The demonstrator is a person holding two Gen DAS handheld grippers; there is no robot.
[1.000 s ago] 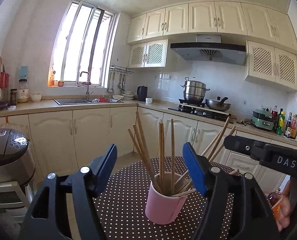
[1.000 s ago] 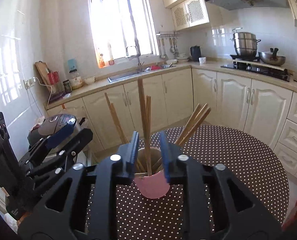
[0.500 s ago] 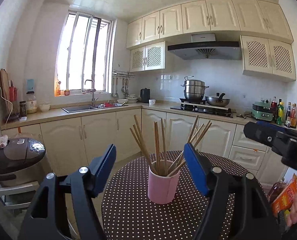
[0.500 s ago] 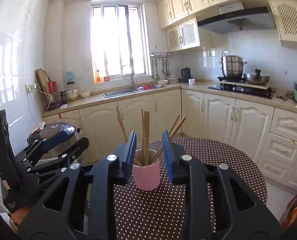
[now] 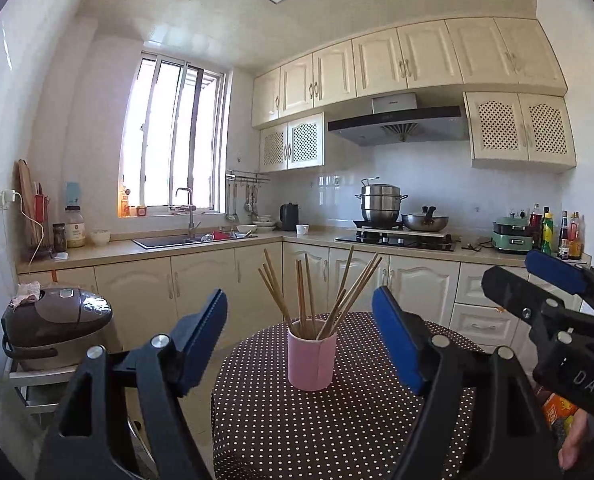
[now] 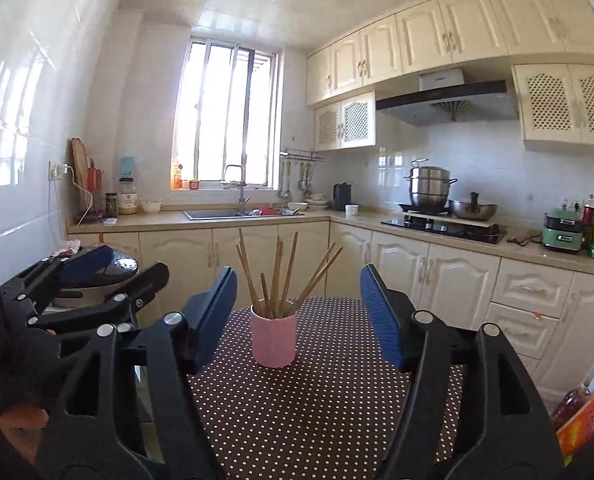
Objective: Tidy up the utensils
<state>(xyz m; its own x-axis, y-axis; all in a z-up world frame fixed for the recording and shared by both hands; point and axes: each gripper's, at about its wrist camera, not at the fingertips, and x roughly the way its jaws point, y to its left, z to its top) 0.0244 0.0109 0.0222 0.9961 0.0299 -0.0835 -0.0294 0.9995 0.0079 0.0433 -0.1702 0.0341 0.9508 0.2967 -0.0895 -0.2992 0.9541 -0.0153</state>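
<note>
Nearest me, my left gripper and right gripper both gape wide, empty. Beyond them, on the dark polka-dot round table, stands the pink cylindrical cup, holding every thin wooden chopstick upright and splayed. They look light, stiff and slippery; I'd pinch mid-shaft.

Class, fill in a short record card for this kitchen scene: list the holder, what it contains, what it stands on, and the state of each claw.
holder: pink cup, upright
contents: wooden chopsticks, standing in the cup, fanned outward
surface: round table with dark polka-dot cloth
left claw: open, empty, apart from the cup
right claw: open, empty, apart from the cup
loose utensils on the cloth: none visible
</note>
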